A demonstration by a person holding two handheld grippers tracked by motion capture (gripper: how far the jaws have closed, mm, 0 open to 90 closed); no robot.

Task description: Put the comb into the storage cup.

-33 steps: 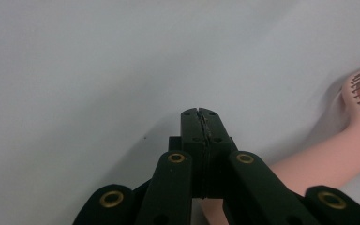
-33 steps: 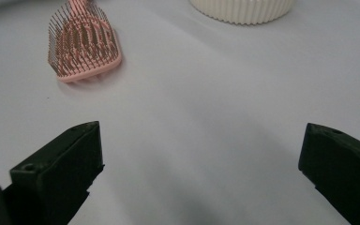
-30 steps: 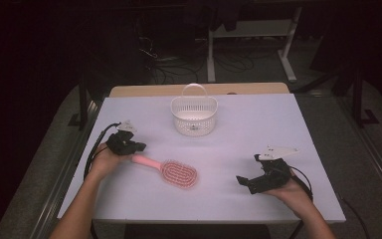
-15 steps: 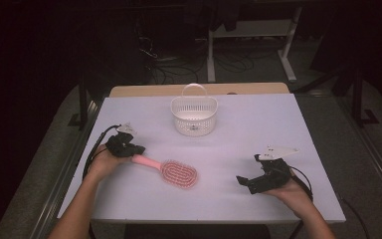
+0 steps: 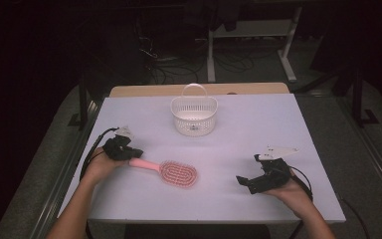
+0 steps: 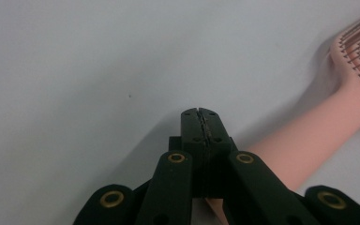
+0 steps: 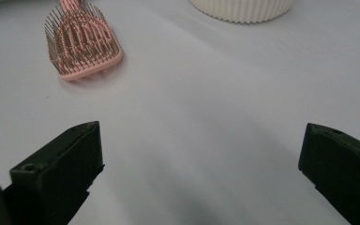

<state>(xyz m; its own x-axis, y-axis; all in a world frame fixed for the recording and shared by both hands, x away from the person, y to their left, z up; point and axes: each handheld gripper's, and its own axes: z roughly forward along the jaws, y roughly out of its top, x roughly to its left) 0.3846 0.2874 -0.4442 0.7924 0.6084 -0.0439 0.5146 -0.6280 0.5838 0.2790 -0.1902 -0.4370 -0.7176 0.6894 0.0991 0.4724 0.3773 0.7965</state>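
Note:
A pink hairbrush [image 5: 178,174] lies bristles up on the white table [image 5: 258,129], its handle pointing left. My left gripper [image 5: 137,153] rests at the handle's end; in the left gripper view the jaws [image 6: 199,112] are pressed together with nothing between them. The handle [image 6: 309,136] runs beside and under them. My right gripper [image 5: 242,180] sits low at the front right, pointing left. It stands wide open [image 7: 201,150] over bare table, with the brush head [image 7: 82,40] well ahead of it.
A white ribbed basket [image 5: 194,117] with a hoop handle stands at the back middle of the table, its base [image 7: 241,9] at the top of the right gripper view. Dark floor, cables and a stand lie beyond the far edge.

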